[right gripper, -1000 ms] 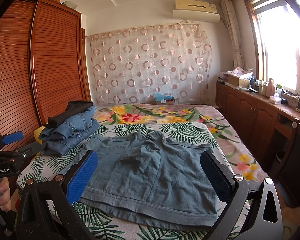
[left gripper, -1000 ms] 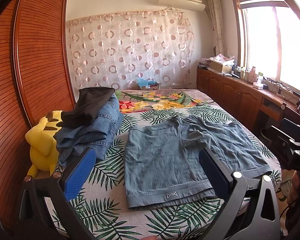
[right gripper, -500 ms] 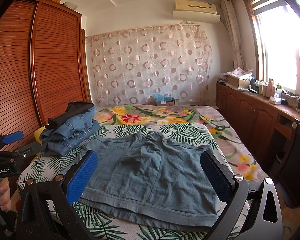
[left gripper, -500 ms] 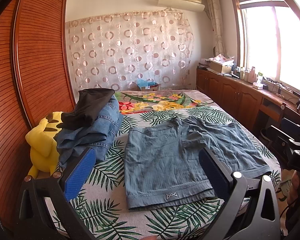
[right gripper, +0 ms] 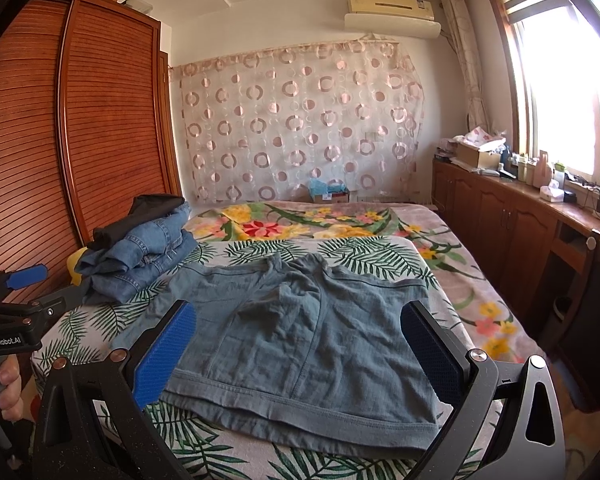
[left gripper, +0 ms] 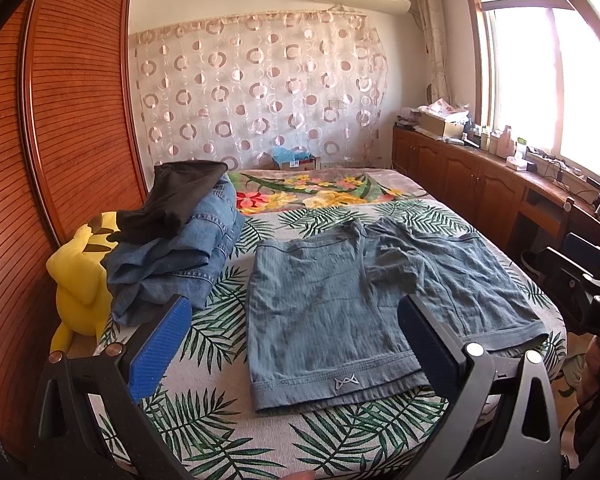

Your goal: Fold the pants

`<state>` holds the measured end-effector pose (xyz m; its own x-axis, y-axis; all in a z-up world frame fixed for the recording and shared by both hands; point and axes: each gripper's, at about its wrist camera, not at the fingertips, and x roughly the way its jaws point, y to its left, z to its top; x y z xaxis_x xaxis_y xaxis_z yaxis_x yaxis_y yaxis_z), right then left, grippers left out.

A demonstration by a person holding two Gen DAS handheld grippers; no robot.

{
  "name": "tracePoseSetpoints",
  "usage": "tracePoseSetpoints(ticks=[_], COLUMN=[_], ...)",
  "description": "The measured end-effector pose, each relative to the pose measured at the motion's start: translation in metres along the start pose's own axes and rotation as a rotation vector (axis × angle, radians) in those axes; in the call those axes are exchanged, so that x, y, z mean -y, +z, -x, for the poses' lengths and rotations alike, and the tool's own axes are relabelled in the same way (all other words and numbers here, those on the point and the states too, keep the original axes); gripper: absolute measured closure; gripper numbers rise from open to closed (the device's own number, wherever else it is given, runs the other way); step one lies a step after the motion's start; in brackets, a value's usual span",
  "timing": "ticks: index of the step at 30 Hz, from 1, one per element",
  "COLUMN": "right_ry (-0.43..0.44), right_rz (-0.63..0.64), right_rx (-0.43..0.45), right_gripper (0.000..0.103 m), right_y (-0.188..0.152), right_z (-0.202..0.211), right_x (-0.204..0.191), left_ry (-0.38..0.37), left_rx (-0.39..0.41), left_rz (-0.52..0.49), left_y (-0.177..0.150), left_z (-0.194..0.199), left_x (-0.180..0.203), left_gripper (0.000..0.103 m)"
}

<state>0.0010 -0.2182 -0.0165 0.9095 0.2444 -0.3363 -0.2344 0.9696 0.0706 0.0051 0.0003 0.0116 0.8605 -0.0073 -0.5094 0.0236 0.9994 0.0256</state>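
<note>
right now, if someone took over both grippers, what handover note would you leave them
Left gripper: open, empty, held above the bed's near edge.
Right gripper: open, empty, same height.
Grey-blue shorts lie spread flat on the leaf-print bedspread, waistband nearest, some wrinkles at the crotch.
Folded stack of jeans sits at the left by the yellow plush toy.
Done: shorts laid out. Left: every fold, not yet started.

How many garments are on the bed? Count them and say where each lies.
3 distinguishable: grey-blue shorts spread flat mid-bed; folded jeans piled at the left edge; a black garment on top of the jeans. The denim pile may hold more than one piece.
</note>
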Motion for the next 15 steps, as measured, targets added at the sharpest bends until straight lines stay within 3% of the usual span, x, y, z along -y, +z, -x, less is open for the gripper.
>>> tracePoseSetpoints(ticks=[12,15], right_ry=[0.005,0.000], right_rz=[0.010,0.017], right_rx=[-0.065,-0.092], right_gripper=[0.001,0.006], right_y=[-0.008,-0.012], right_z=[-0.003,-0.003], right_x=[0.009,0.015], left_ry=[-0.043,-0.053], left_rx=[-0.091,-0.123], left_rz=[-0.019,-0.019], left_y=[-0.028,-0.035], left_z=[-0.034,-0.045], left_x=[0.000,-0.001], left_gripper=[0.000,0.000])
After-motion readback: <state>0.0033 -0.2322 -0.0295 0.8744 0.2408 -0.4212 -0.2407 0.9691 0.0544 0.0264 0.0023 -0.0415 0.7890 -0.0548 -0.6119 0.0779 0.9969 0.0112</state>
